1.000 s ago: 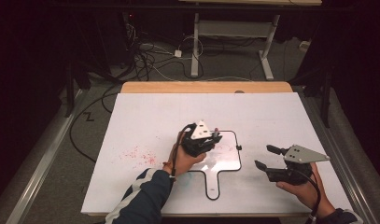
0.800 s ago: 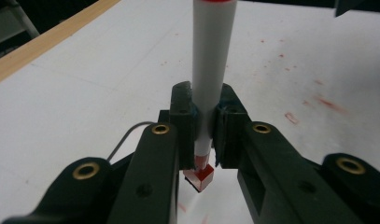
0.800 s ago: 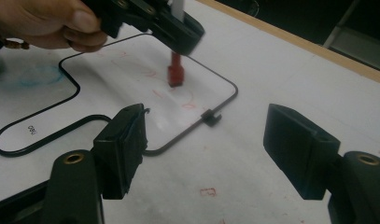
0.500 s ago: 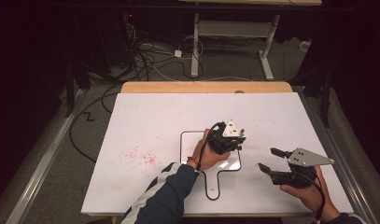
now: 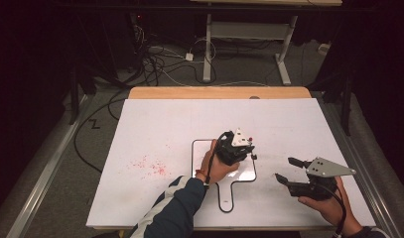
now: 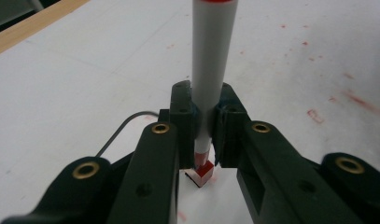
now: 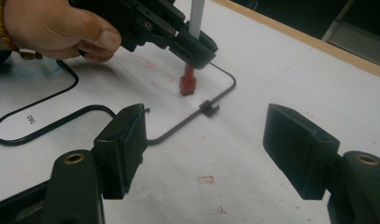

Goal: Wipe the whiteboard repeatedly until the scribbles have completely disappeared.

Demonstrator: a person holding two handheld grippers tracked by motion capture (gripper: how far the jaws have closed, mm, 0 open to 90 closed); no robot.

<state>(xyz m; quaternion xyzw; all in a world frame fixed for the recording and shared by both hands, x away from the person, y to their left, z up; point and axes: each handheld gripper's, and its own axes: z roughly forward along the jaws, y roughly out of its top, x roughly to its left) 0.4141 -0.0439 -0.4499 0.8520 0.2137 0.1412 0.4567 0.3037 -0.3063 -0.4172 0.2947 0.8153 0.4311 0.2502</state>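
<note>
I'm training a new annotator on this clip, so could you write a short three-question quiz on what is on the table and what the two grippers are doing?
1. True or false: the left gripper is shut on the white marker with the red tip.
2. Which best describes the right gripper? A) shut on the marker; B) open, holding nothing; C) shut on the board's rim.
3. What surface is the marker's tip over, by the right gripper view?

Key:
1. True.
2. B.
3. The small white paddle-shaped board with a black rim, on the large white tabletop sheet marked with red specks.
</note>
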